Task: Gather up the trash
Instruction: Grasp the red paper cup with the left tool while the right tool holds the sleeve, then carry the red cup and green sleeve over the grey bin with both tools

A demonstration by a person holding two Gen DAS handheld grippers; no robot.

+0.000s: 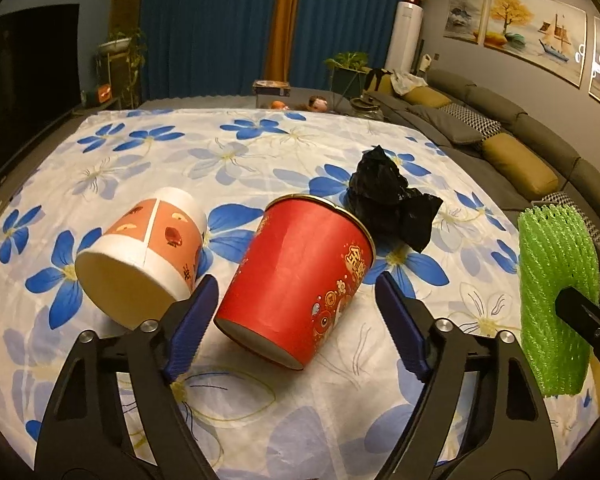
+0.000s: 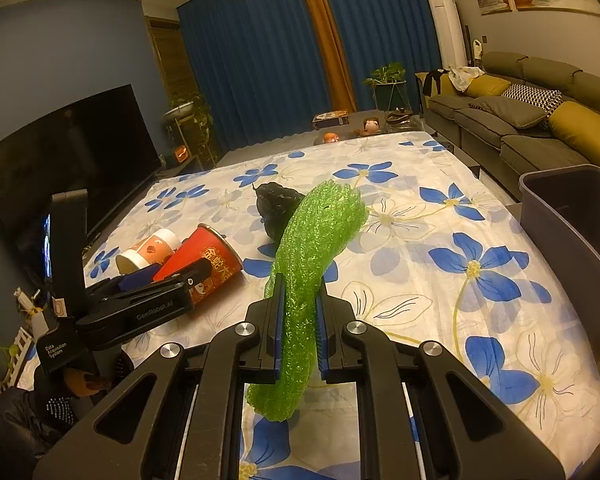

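The red paper cup [image 1: 300,280] lies on its side on the flower-cloth desk [image 1: 260,152], base toward the left gripper [image 1: 294,312], whose open jaws straddle it without contact, while the right gripper [image 2: 298,320] clamps the green foam net [image 2: 312,264].

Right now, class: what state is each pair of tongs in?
Left tongs: open around the red cup, pads not pressing it.
Right tongs: shut on the green foam net.
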